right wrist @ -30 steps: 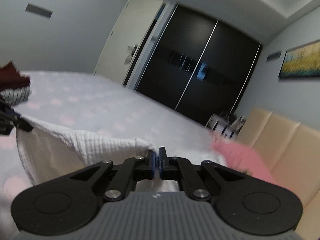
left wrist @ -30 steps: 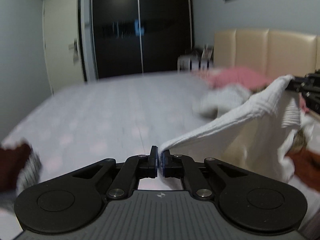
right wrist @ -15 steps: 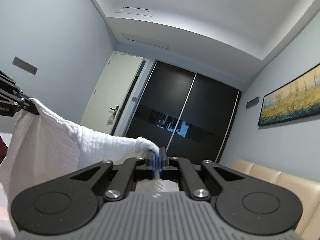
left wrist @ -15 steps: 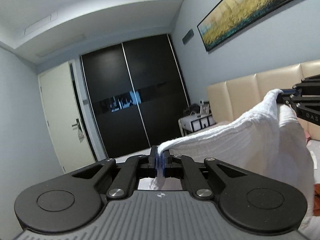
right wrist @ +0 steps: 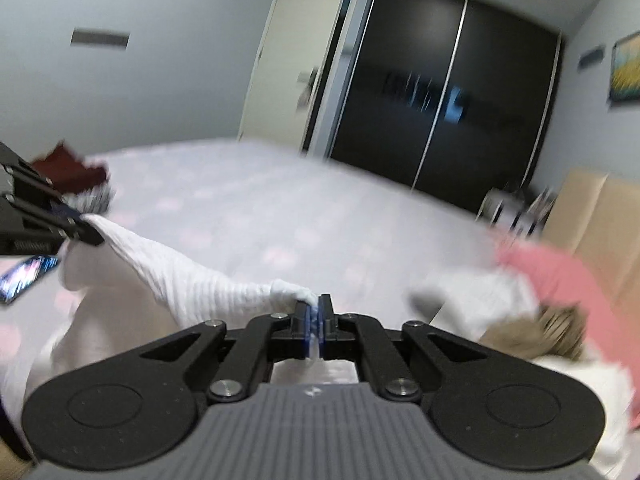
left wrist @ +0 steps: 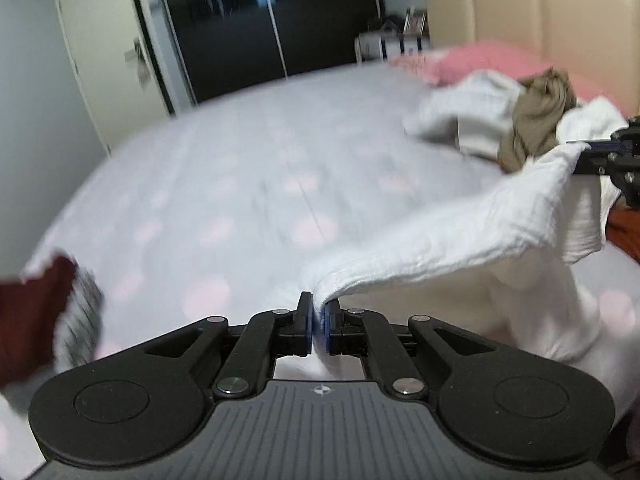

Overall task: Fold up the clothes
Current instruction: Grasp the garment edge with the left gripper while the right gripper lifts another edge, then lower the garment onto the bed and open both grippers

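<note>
Black two-finger left gripper [left wrist: 319, 320], nearest in the left wrist view, with matte plastic linkage arms, round pivot discs and blue pads; its jaws are pressed together, pinching a corner of the white crinkle-textured cotton garment [left wrist: 460, 240]. From this corner the cloth runs as a taut, rolled upper edge toward the right of the view, where the black right gripper [left wrist: 592, 152] clamps the opposite corner; below that edge the fabric hangs in a soft, smooth-looking sheet down to the pale lilac bedsheet with faint pink round spots [left wrist: 240, 184]. In the right wrist view the right gripper's jaws are likewise closed on a bunched white corner, and the ribbed weave of the garment shows clearly along the stretched edge.

Beside the hanging cloth, on the left gripper's side, lies a flat dark smartphone with a lit screen [right wrist: 24, 278]. Further along that edge of the bed sits a dark red folded cloth [left wrist: 28, 312] on a grey-and-white striped fabric [left wrist: 78, 320], both blurred.

Toward the headboard, a loose heap: rumpled white clothes [left wrist: 472, 116], a crumpled olive-brown garment [left wrist: 536, 128] and a pink pillow or blanket [left wrist: 488, 60]; which of the two cannot be told. Behind it stands the beige padded headboard in upright smooth panels [left wrist: 540, 20].

Farthest, glossy black sliding wardrobe doors with thin metal strips [right wrist: 460, 92] and a cream door [right wrist: 280, 72]
</note>
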The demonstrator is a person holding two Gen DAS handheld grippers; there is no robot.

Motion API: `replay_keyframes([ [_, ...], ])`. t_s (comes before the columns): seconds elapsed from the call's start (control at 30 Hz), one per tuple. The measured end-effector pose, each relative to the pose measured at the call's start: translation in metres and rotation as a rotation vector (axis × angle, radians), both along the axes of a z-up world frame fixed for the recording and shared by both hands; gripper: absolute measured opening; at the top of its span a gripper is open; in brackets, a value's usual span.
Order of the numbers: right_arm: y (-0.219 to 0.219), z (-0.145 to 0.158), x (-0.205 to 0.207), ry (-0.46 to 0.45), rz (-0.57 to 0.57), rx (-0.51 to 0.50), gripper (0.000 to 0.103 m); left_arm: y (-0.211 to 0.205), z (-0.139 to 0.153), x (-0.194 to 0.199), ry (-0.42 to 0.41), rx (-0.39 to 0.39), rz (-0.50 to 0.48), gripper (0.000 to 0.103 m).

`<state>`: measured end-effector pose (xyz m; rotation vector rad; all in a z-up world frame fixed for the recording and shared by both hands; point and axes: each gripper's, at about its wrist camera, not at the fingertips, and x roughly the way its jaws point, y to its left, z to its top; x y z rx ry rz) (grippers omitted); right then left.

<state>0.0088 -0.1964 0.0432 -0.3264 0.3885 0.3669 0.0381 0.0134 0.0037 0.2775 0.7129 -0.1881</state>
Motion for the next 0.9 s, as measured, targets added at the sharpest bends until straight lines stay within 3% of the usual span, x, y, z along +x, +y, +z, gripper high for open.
replay_keyframes([
  [0.07, 0.007, -0.019, 0.001, 0.050, 0.018, -0.010, 0.005, 0.006, -0.011, -0.001, 0.020, -0.024, 0.001, 0.011],
  [0.13, 0.013, -0.033, 0.000, 0.088, 0.042, -0.020, 0.005, 0.010, -0.017, -0.002, 0.024, -0.037, -0.001, 0.026],
  [0.27, 0.023, -0.057, 0.004, 0.153, 0.083, -0.049, 0.005, 0.007, -0.013, -0.001, 0.018, -0.022, -0.010, 0.033],
  [0.33, 0.027, -0.071, 0.001, 0.205, 0.094, -0.050, 0.005, 0.007, -0.012, -0.003, 0.030, -0.040, -0.010, 0.044],
  [0.6, 0.064, -0.103, -0.003, 0.348, 0.264, -0.058, 0.004, 0.007, -0.005, -0.021, 0.017, -0.060, -0.025, 0.047],
  [0.73, 0.087, -0.098, -0.022, 0.344, 0.430, -0.055, 0.004, 0.010, -0.003, -0.021, 0.009, -0.067, -0.020, 0.048],
  [0.9, 0.100, -0.106, -0.034, 0.353, 0.461, -0.126, 0.009, 0.011, -0.004, -0.023, 0.014, -0.059, -0.026, 0.048],
])
